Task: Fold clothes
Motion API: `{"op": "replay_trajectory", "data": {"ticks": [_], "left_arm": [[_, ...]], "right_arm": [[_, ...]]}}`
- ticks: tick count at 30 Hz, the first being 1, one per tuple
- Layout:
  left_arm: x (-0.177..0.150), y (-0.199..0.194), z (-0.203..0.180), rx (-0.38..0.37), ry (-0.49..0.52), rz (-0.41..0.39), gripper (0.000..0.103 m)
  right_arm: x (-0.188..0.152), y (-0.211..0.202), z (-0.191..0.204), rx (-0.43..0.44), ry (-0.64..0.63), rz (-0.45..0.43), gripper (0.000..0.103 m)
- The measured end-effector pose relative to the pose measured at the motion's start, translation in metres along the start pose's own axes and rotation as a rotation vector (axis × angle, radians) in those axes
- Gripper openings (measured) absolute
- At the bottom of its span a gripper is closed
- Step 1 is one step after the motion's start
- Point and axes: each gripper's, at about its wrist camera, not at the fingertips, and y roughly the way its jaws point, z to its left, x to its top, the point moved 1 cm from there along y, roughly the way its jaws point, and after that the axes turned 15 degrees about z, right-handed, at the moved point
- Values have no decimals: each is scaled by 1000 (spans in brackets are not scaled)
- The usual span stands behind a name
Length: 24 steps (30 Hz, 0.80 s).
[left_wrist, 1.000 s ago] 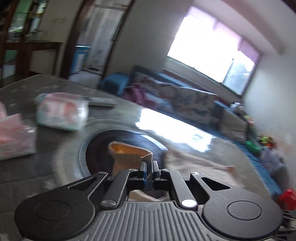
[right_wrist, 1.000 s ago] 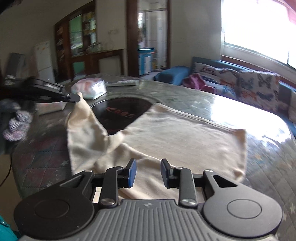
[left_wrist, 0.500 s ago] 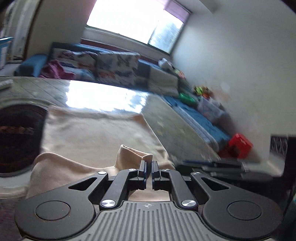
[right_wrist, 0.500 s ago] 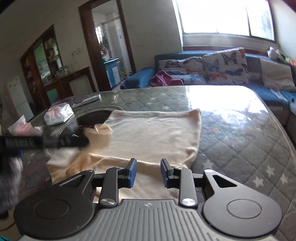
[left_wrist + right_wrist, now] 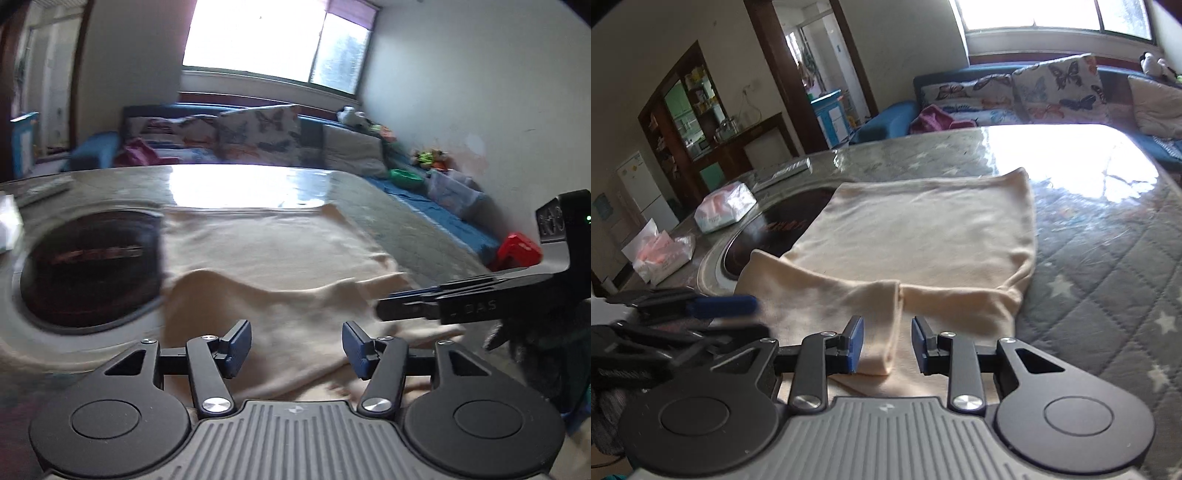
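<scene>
A cream garment (image 5: 923, 236) lies flat on the table, its near side folded in so that two flaps meet at a seam near the front edge. In the left wrist view the same garment (image 5: 277, 258) spreads ahead of my left gripper (image 5: 295, 345), which is open and holds nothing. My right gripper (image 5: 888, 345) is also open, hovering over the folded near edge with cloth lying below its fingers. The right gripper (image 5: 384, 312) reaches in from the right in the left wrist view. Blurred, the left gripper (image 5: 738, 306) shows at the left of the right wrist view.
A dark round inset plate (image 5: 768, 236) sits in the table (image 5: 1108, 258), partly under the garment. Two tissue packs (image 5: 724, 208) (image 5: 661, 254) and a remote (image 5: 783, 171) lie at the far left. A sofa (image 5: 1034, 96) stands beyond the table.
My left gripper carried the pinched cloth corner to the right, laid it over the garment, then opened and let go. The right gripper stayed open over the near edge.
</scene>
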Motion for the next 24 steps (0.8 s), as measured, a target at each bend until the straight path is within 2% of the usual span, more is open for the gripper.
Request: {"op": "replay_trajectory", "data": {"ticks": [6,7,8,10,17,19,20,24], "left_arm": [[-19,-10,31,92,-57,13,66],[-22,-12,37,107,-67,15,66],[-25,-14,42,122,-76,17,66],[-31,-16,49,147,-87,19,66],[-34,-8,39,159,-14,-1,65],[-35,-4,36,162,7,-4,51],[-35,-2,35,161,14,1,49],[-36,1,28,164,59,-7,28]], "right_arm": [[-3,14,11,-31,-24,30,28],[-2,13,13,-37,-32,31,23],[-1,13,16,-44,-41,32,13],[2,6,20,-67,-63,9,6],[12,-27,36,-161,-147,-93,4],[15,-39,40,-191,-171,-128,4],[17,-46,41,-207,-181,-146,4],[15,-59,38,-272,-190,-177,4]]}}
